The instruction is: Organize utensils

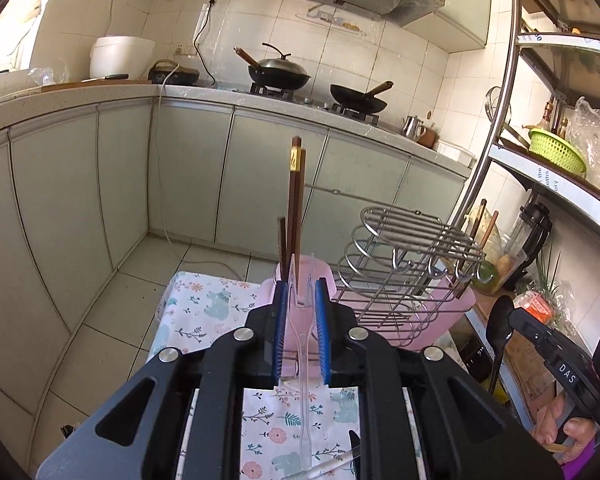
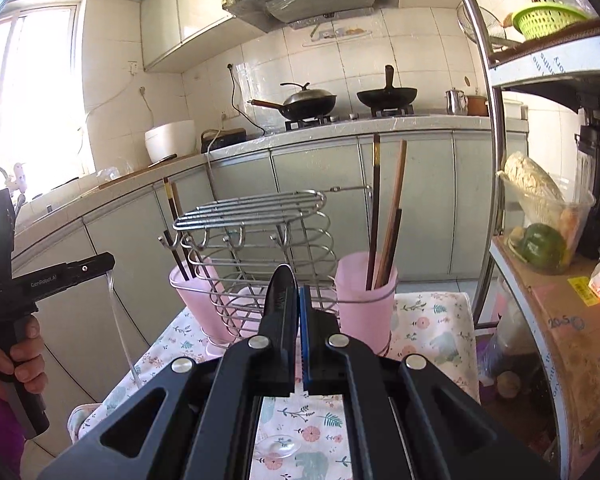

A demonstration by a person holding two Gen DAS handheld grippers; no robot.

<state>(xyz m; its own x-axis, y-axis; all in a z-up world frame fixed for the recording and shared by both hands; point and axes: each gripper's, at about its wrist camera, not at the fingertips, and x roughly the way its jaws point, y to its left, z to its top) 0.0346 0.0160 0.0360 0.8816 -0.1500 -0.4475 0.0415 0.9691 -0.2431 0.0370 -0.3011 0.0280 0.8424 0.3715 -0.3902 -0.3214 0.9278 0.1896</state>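
— Left gripper (image 1: 300,296)?
— Fingers pinching a clear plastic fork (image 1: 303,360) between blue pads, long end hanging down above the floral cloth (image 1: 204,308) on the desk.
— And the right gripper (image 2: 296,300)?
— Fingers pressed almost together on a black spoon (image 2: 280,296), bowl poking up past the tips.
— Beyond them?
— Wire rack (image 2: 256,216) on the desk, with a pink cup at each end.
— Anything inside?
— Brown chopsticks (image 2: 396,200) standing in the right pink cup (image 2: 364,296); darker ones leaning in the left pink cup (image 2: 198,292).
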